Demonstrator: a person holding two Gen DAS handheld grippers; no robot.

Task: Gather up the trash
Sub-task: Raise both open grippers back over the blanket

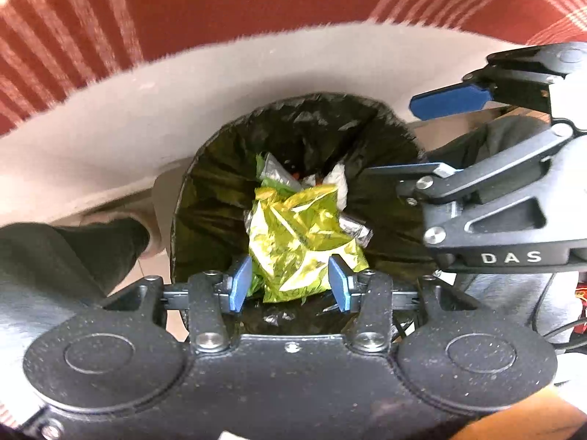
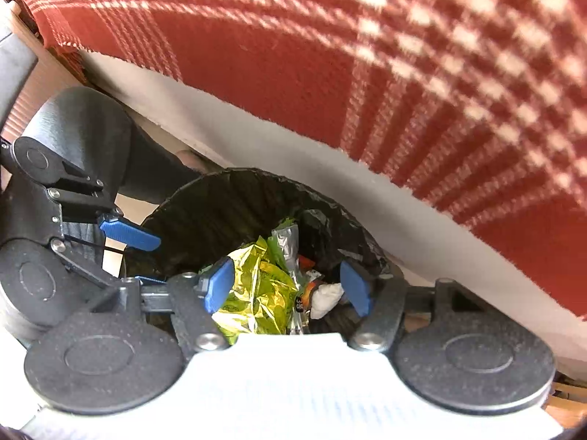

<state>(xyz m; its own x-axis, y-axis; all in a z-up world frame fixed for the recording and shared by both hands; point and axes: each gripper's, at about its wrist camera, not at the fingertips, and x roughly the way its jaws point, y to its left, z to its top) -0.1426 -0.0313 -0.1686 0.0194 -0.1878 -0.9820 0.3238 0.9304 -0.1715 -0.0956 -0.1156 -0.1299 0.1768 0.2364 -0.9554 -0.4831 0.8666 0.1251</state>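
Note:
A bin lined with a black bag (image 1: 216, 154) (image 2: 220, 198) stands on the floor under both grippers. Inside it lie a crumpled yellow-green wrapper (image 1: 297, 227) (image 2: 256, 286), a silver foil wrapper (image 1: 275, 172) (image 2: 288, 242) and a white tissue wad (image 1: 339, 183) (image 2: 326, 299). My left gripper (image 1: 290, 284) (image 2: 141, 256) hangs open over the near rim, with the wrapper below its blue pads and not touched. My right gripper (image 2: 288, 286) (image 1: 425, 132) is open too, above the bin's right side, with nothing between its fingers.
A red plaid blanket (image 1: 238, 0) (image 2: 330, 55) with a white fleecy edge (image 1: 183, 84) (image 2: 330, 168) overhangs just behind the bin. A person's dark trouser leg and foot (image 1: 91, 242) stand left of the bin on pale floor.

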